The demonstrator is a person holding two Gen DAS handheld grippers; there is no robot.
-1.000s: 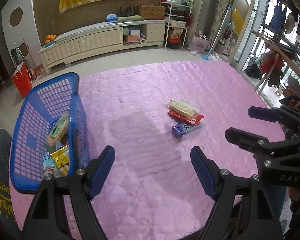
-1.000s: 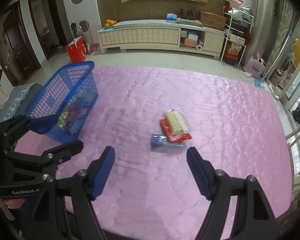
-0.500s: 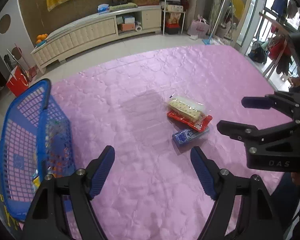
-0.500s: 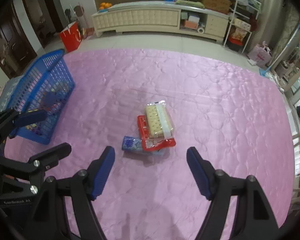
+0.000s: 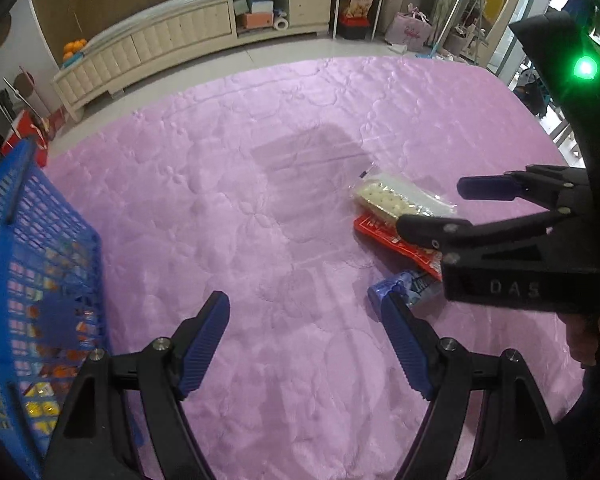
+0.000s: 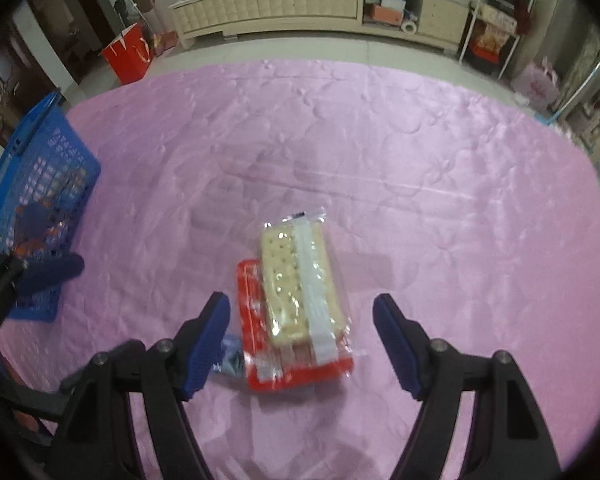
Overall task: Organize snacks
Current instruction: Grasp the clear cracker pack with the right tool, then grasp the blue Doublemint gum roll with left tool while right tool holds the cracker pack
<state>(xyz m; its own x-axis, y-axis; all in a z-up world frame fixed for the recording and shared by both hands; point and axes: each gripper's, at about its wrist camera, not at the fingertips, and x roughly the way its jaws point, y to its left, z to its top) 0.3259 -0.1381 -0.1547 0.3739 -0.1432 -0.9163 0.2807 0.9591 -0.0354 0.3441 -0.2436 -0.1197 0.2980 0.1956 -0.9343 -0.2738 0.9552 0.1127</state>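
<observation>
1. Right gripper (image 6: 301, 336): jaws wide, nothing between the pads; it hangs over the snack pile.
2. Left gripper (image 5: 305, 338): jaws wide, empty, above the pink quilted cover (image 5: 260, 208).
3. Clear-wrapped cracker pack (image 6: 300, 284) lies on top of a red flat snack packet (image 6: 292, 372); small blue wrapped snack (image 5: 404, 286) touches the red one, at approx 8 o'clock in right wrist view.
4. Blue plastic lattice basket (image 5: 40, 280), w/ snacks inside, at 9 o'clock, well apart from pile.
</observation>
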